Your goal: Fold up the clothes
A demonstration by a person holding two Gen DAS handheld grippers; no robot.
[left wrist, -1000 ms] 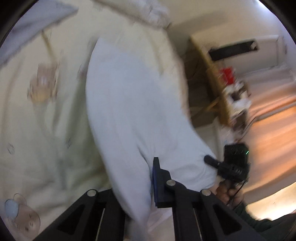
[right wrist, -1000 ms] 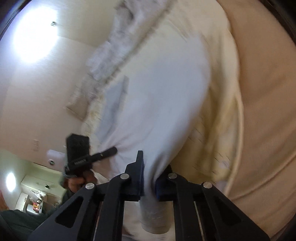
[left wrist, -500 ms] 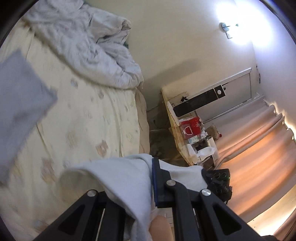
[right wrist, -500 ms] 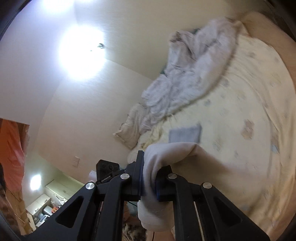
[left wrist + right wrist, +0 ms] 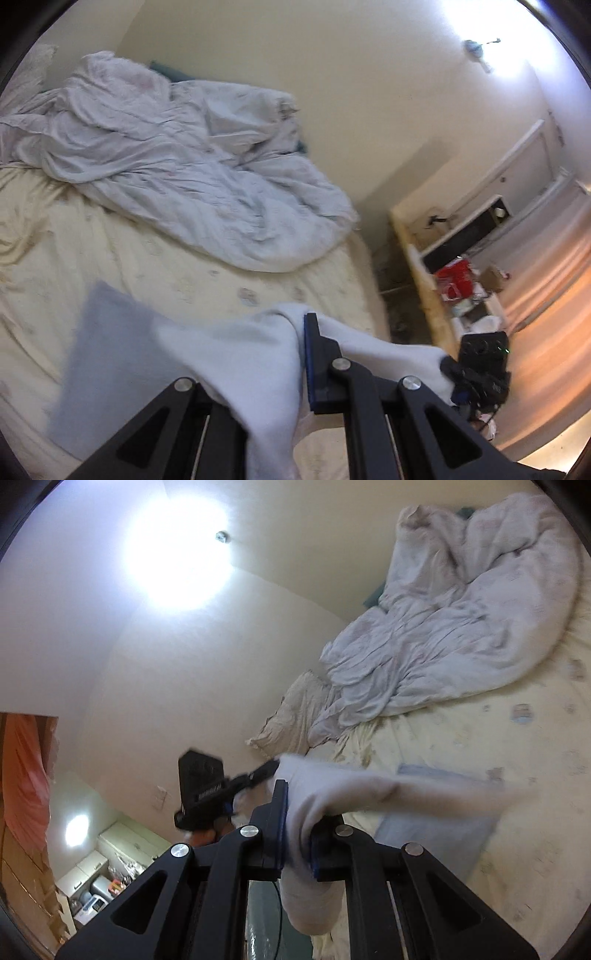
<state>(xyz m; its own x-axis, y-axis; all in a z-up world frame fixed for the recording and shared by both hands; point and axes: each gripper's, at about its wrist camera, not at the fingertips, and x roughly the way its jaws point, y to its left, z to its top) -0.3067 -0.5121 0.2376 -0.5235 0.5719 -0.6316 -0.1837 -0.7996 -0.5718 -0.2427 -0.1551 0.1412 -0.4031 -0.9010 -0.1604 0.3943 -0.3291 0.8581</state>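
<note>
You are clamping both jaws on the white garment (image 5: 236, 365) | it is stretching between left gripper (image 5: 299, 373) and right gripper (image 5: 295, 834) — hanging above the bed (image 5: 177, 273), mid-frame.

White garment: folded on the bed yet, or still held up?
Held up, unfolded. The white garment stretches between the left gripper and right gripper, both clamped on it, above the bed.

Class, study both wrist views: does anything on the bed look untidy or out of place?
Yes: the pale duvet lies crumpled in a heap at the bed's far end, not spread flat. A rumpled pillow sits beside it. The white garment hangs between both hand-held grippers, unfolded.
</note>
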